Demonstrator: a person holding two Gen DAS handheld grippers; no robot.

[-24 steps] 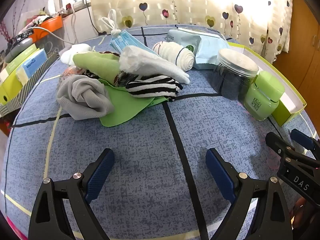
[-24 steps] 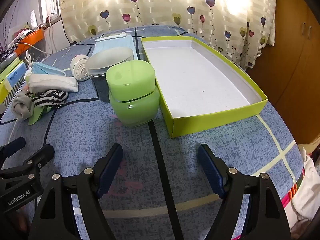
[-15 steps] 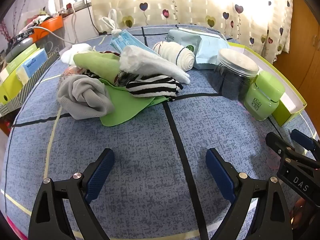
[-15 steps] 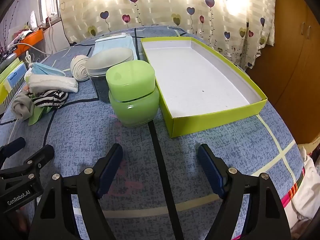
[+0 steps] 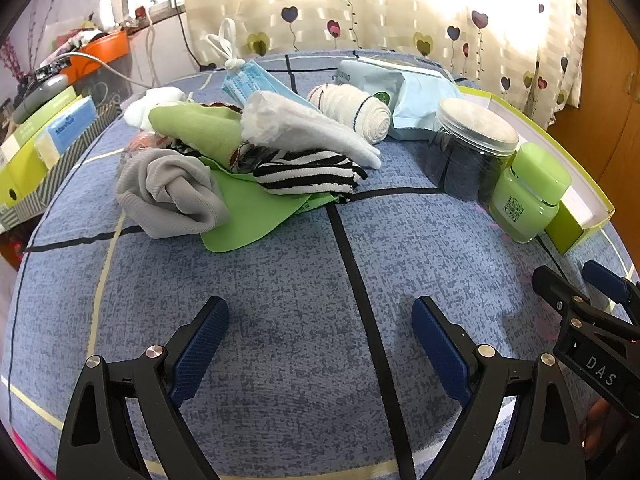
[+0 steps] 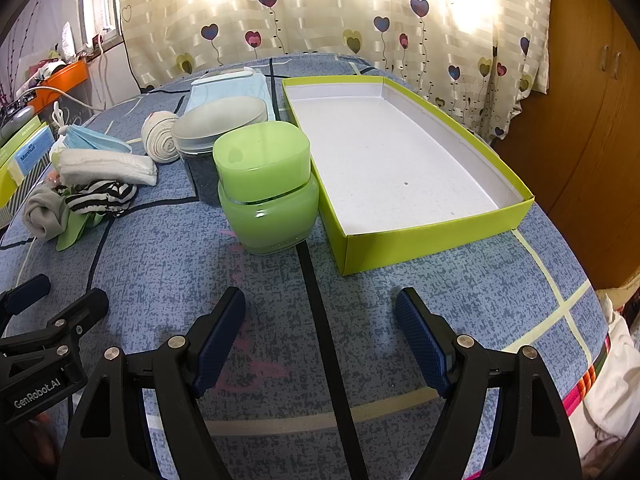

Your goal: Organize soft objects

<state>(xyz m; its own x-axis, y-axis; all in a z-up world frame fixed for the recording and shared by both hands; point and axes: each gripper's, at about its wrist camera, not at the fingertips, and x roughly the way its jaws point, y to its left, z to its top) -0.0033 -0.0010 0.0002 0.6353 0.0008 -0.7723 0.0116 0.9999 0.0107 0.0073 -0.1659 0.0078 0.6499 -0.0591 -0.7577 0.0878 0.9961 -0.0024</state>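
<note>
on the blue patterned tablecloth (image 5: 280,320), a heap of soft cloths (image 5: 240,160) lies left; the rolled white bandage (image 5: 352,110) lies behind it. right of the heap stand a clear lidded jar (image 5: 468,152) and a green glass jar (image 6: 266,188), touching the open yellow-green cardboard box (image 6: 400,160) at far right.

Glossy plastic green jar (image 6: 267,192), matt woven tablecloth (image 5: 280,320), ribbed grey sock (image 5: 168,192)

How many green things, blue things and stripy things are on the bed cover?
Green: 4 - green cloth, green sock, green jar, green box
Blue: 2 - face mask, blue packet
Stripy: 1 - zebra sock
Total: 7
</note>
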